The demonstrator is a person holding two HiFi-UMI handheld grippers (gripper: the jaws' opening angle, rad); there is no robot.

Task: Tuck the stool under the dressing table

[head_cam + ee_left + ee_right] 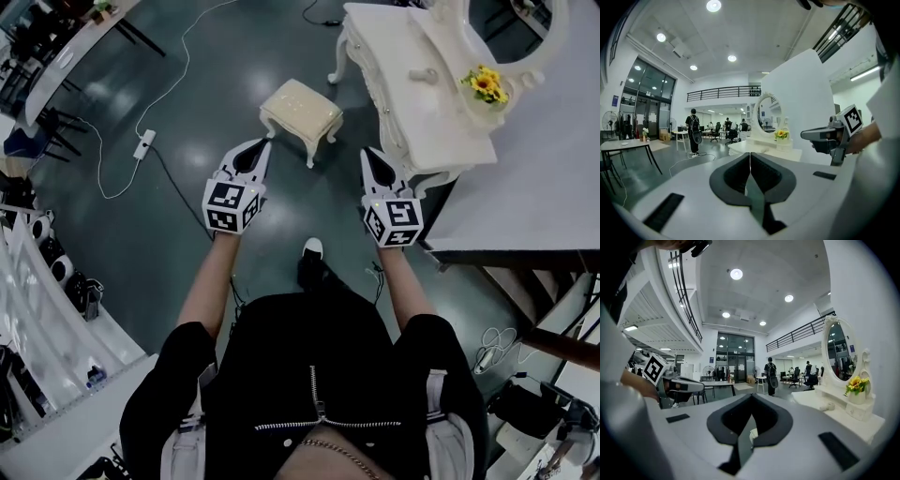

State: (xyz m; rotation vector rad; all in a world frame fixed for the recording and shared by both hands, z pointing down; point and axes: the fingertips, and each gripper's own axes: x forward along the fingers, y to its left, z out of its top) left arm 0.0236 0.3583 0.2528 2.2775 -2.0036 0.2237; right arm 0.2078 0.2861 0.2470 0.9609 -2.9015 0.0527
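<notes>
facing one stool [302,105] and one dressing table [386,42], left tool [264,145] and right tool [371,153] are closed, empty.

White power strip [143,143] on grey floor [202,94], yellow flowers [486,85], person with backpack [694,132] standing far off

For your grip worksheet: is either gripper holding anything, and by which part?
Nothing is held: the left gripper and right gripper are both shut and empty.

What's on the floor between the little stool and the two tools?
Nothing. The head view shows only bare dark floor between the stool and the left tool and right tool.
</notes>
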